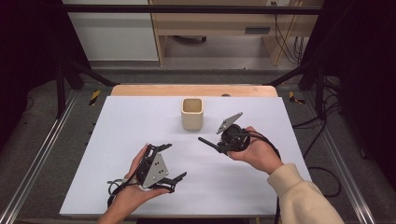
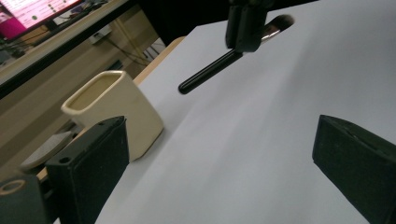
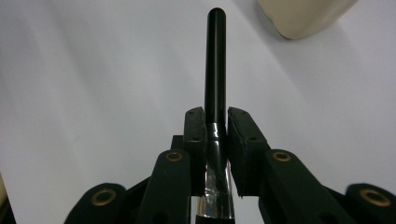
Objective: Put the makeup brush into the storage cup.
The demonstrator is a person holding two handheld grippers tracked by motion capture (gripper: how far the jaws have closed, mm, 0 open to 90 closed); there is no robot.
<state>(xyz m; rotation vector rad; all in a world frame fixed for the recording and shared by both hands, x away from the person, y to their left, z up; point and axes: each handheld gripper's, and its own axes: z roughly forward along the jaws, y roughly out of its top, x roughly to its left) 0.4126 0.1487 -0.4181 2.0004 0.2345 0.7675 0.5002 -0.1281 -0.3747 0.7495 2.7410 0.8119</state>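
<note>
White surface [image 1: 116,154], wooden edge at its far side, dark frame rails around it. Nearest the person, left gripper [image 1: 173,183] sits low at the front-left, jaws spread wide with nothing between them; farther in and to the right, right gripper [image 1: 219,148] has its jaws clamped tight on the makeup brush [image 3: 215,70] at the silver ferrule, black handle sticking out past the jaw tips toward centre, bristles behind the jaws, brush clear of the surface. Beyond that, cream cup [image 1: 192,113] stands upright near the far edge, just past the handle tip and not touching it.
</note>
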